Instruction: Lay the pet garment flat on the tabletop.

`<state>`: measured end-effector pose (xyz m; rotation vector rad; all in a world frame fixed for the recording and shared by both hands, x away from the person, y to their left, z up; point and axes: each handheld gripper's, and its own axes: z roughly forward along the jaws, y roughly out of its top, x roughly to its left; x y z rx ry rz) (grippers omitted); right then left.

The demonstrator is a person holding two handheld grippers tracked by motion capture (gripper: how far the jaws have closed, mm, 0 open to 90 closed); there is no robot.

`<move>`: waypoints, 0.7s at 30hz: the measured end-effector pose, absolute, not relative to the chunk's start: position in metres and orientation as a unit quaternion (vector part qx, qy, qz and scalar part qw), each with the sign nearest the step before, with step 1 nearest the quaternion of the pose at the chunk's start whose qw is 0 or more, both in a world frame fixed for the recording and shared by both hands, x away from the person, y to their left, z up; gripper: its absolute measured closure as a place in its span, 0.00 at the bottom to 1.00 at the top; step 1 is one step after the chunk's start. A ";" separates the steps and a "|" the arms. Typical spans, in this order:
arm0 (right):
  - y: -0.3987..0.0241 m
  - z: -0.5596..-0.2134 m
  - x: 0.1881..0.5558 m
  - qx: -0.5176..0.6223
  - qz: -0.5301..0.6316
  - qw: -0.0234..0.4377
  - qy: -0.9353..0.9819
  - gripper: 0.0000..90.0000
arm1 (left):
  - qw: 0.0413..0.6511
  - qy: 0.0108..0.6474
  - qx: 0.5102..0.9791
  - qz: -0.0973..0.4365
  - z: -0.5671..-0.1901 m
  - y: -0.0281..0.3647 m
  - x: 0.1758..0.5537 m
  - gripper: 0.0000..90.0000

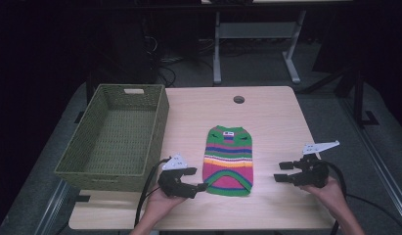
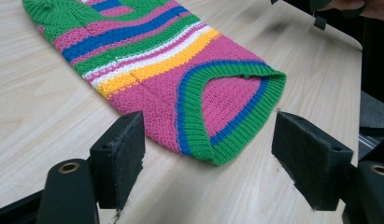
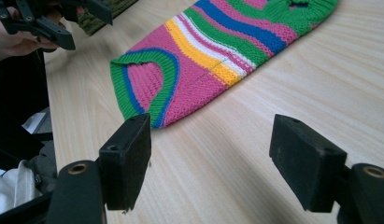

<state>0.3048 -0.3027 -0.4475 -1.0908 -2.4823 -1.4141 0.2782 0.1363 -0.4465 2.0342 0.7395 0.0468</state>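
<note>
While a striped sweater (image 1: 228,160) lies flat and untouched mid-table, just right of a green basket (image 1: 91,161) with nothing in it, the left gripper (image 1: 199,179) and right gripper (image 1: 280,172) flank its near hem, jaws wide and holding nothing. By the look of it, the work has barely begun: no grip taken, no fold made.

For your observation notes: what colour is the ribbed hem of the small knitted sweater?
The hem is green with a blue stripe beside it, clearest in the left gripper view.
</note>
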 end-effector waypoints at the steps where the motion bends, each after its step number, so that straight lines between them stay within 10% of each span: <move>1: -0.302 -0.447 0.303 -0.356 -0.463 0.043 -0.811 0.32 | 0.469 0.302 0.830 0.018 -0.447 0.137 0.277 0.28; 21: -0.308 -0.462 0.268 -0.365 -0.472 0.025 -0.802 0.29 | 0.469 0.303 0.829 0.033 -0.453 0.147 0.256 0.25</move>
